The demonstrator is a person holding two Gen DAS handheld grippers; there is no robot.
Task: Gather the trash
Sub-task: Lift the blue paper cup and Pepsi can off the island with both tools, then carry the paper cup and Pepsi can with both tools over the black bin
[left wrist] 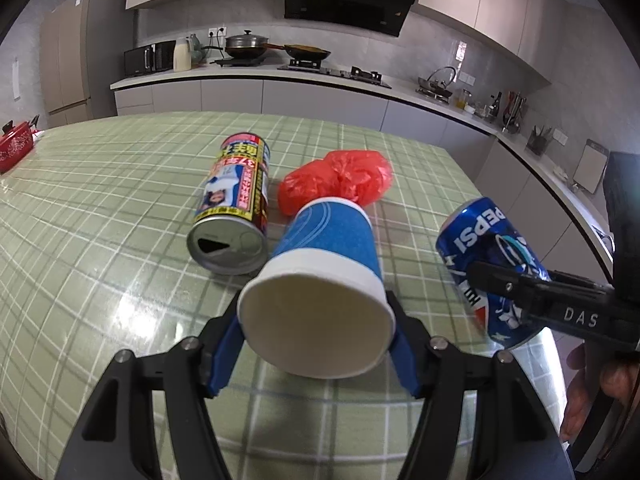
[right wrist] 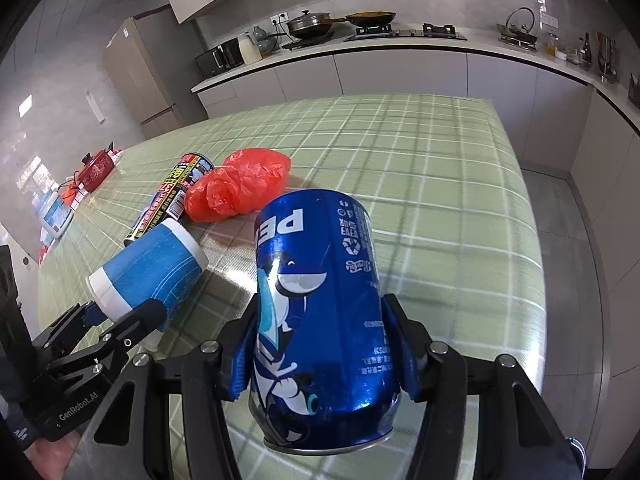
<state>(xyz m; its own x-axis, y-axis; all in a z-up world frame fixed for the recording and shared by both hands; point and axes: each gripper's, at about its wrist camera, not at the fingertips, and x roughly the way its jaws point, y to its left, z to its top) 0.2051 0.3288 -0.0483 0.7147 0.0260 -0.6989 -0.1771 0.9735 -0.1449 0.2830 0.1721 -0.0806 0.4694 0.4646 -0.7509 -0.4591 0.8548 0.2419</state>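
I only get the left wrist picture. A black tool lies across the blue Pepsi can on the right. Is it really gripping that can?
Observer: Yes. The right wrist view shows the Pepsi can between both fingers of the right tool, with a blue pad pressed on each side.
Operator: What's on the side of the can I can't see?
Observer: A white recycling symbol with small white print around it.
Operator: Is there anything near the red pot at my left edge?
Observer: A white and blue container stands on the table close to the red pot, on the camera's side of it.
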